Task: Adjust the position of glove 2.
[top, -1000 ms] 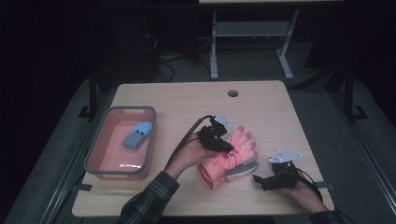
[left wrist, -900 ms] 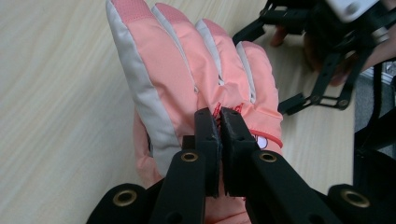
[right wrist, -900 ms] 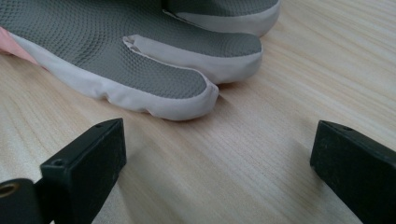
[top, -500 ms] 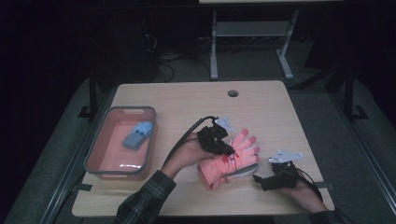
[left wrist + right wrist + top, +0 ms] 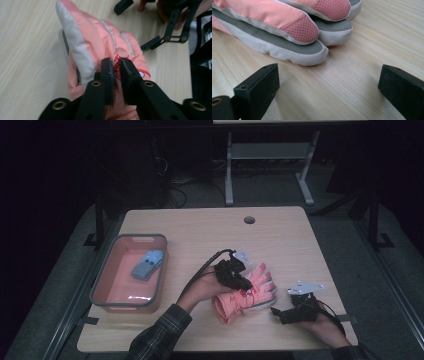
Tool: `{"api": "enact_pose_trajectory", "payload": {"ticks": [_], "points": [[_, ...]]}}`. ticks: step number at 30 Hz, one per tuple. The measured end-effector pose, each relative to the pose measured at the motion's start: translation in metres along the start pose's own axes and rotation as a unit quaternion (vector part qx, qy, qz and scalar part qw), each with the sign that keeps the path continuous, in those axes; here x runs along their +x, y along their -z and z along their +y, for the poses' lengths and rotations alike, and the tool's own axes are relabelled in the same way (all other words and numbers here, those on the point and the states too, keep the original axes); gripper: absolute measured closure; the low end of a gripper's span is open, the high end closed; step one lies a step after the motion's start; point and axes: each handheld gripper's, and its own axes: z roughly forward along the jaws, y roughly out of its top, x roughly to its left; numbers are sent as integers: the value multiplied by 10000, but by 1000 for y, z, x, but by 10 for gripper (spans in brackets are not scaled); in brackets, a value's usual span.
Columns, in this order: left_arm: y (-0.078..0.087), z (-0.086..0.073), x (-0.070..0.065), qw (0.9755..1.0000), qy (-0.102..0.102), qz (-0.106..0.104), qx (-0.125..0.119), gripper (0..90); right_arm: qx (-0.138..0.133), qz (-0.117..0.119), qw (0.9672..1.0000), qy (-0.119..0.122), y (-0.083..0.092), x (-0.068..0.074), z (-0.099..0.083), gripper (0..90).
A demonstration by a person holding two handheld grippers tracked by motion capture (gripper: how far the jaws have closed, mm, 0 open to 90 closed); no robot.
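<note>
Pink glove pinched by left gripper; right gripper gapes beside its grey-padded fingertips.

Layout of the bench as we see it from above

At the centre of the bench we find a glove lying flat, its fingers toward 1 o'clock. We see the left hand-held gripper on top of the glove, jaws pinched together on its fabric. At 4 o'clock from the glove, just beside it, the right hand-held gripper rests low over the bench, jaws spread wide, the fingertips of the glove just ahead of them. Well apart at 9 o'clock sits a tray, and in it, toward its far end, a small item.
</note>
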Motion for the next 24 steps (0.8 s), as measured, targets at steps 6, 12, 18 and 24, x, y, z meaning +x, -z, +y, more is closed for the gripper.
{"api": "enact_pose_trajectory", "payload": {"ticks": [6,12,18,24], "points": [[16,3,-5,9996,-16,136,-247,563,2,-3,10000,1,0,0,0,30],[32,0,-5,9984,13,255,-507,503,283,127,9995,43,5,1,6,146],[52,-17,4,9961,339,453,-682,744,169,514,9985,-52,18,5,13,531],[51,-44,13,9922,756,808,-573,894,233,995,9947,-56,19,10,17,875]]}}
